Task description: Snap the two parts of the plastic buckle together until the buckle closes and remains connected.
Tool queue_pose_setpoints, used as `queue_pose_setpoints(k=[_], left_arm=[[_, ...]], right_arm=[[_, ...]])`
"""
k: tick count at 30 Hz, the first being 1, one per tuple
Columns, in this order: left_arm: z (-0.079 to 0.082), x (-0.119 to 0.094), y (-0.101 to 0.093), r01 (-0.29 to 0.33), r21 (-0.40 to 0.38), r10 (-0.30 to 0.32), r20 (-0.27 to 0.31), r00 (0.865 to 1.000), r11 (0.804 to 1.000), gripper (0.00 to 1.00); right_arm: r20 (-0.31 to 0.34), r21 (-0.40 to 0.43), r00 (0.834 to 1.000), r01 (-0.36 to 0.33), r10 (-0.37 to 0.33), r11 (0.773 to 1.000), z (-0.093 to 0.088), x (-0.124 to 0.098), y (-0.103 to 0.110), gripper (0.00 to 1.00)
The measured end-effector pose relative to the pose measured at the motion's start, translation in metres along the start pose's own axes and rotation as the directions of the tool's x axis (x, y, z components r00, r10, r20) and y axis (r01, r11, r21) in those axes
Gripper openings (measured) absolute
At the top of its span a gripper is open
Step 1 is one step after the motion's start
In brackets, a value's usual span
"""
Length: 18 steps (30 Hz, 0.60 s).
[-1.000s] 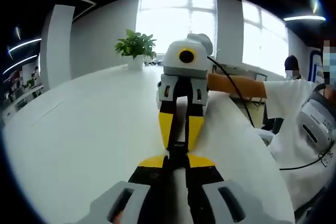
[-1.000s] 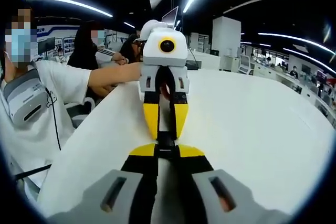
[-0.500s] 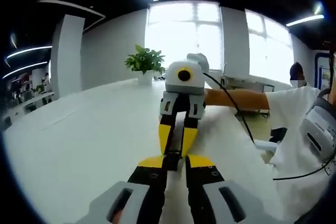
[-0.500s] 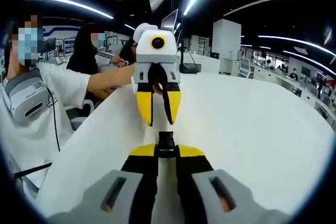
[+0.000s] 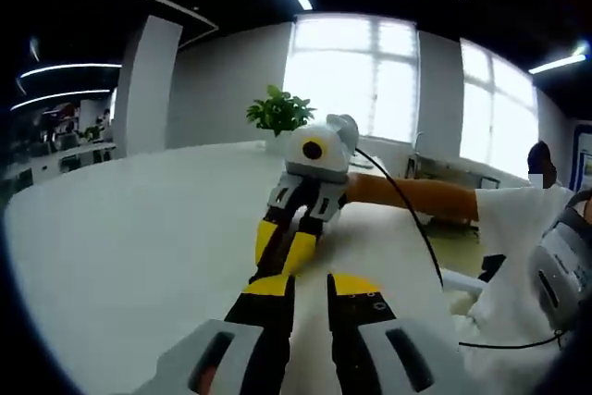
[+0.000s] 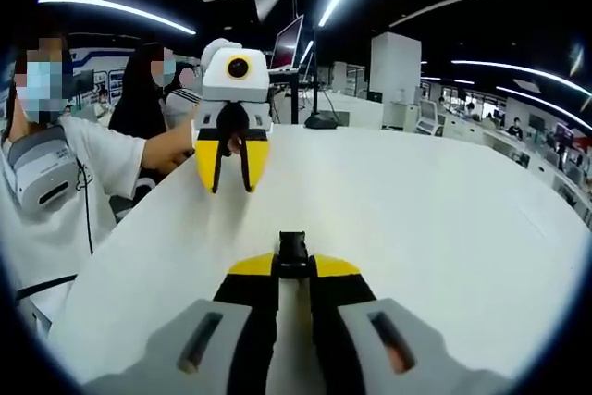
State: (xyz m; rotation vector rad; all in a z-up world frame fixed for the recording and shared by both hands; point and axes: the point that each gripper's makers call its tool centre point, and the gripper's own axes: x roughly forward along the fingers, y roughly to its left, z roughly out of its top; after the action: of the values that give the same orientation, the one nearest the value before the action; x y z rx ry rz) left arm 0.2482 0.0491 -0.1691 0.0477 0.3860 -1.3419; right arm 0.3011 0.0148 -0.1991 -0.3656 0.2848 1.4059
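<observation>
White tabletop [image 6: 444,228] runs broad and bare under both of my tools, in an open office with strip lights overhead.

In the right gripper view, my right hand-held gripper [image 6: 292,265] is pinched narrow on the black plastic buckle [image 6: 292,249]. The buckle sticks out a little past the yellow tips, above the tabletop. I cannot tell whether that black piece is one part or both parts joined.

My left hand-held gripper [image 6: 231,173] sits farther off and to the left in that view, apart from the buckle. Its yellow jaws are parted with nothing visible between them.

In the left gripper view, the left hand-held gripper [image 5: 310,284] shows the same: a gap between the tips, with white tabletop [image 5: 120,256] seen through it. Just beyond, the right hand-held gripper [image 5: 285,247] points back towards me, yellow jaws close together. My forearm [image 5: 416,196] and a black cable [image 5: 407,219] trail off behind it.

Farther out, a potted plant [image 5: 280,110] stands on the tabletop before a bright window [image 5: 370,80]. A seated person [image 6: 139,90] is at the tabletop's far left edge in the right gripper view.
</observation>
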Motion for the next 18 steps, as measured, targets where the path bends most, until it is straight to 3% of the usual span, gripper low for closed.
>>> queue_pose_setpoints(k=[1,4,8,11,18], left_arm=[[0.000,-0.001,0.002,-0.006,-0.006,0.006,0.006,1.000,1.000,0.13],[0.000,-0.006,0.017,-0.099,-0.027,0.099,0.026,0.995,0.995,0.13],[-0.002,-0.008,0.021,-0.111,-0.045,0.113,0.028,0.993,0.993,0.13],[-0.003,-0.007,0.030,-0.157,-0.053,0.158,0.016,0.987,0.986,0.13],[0.001,-0.003,0.039,-0.190,-0.065,0.191,0.021,0.981,0.980,0.13]], right_arm=[[-0.001,-0.002,1.000,0.004,-0.004,1.000,0.000,0.000,-0.005,0.12],[0.003,0.010,1.000,0.002,-0.002,1.000,-0.001,-0.001,-0.016,0.12],[-0.012,0.005,1.000,-0.005,0.005,1.000,-0.005,-0.002,-0.031,0.12],[-0.021,0.004,1.000,0.016,-0.016,1.000,-0.010,-0.003,-0.045,0.12],[-0.003,0.030,0.999,0.049,-0.048,0.998,-0.016,-0.005,-0.071,0.12]])
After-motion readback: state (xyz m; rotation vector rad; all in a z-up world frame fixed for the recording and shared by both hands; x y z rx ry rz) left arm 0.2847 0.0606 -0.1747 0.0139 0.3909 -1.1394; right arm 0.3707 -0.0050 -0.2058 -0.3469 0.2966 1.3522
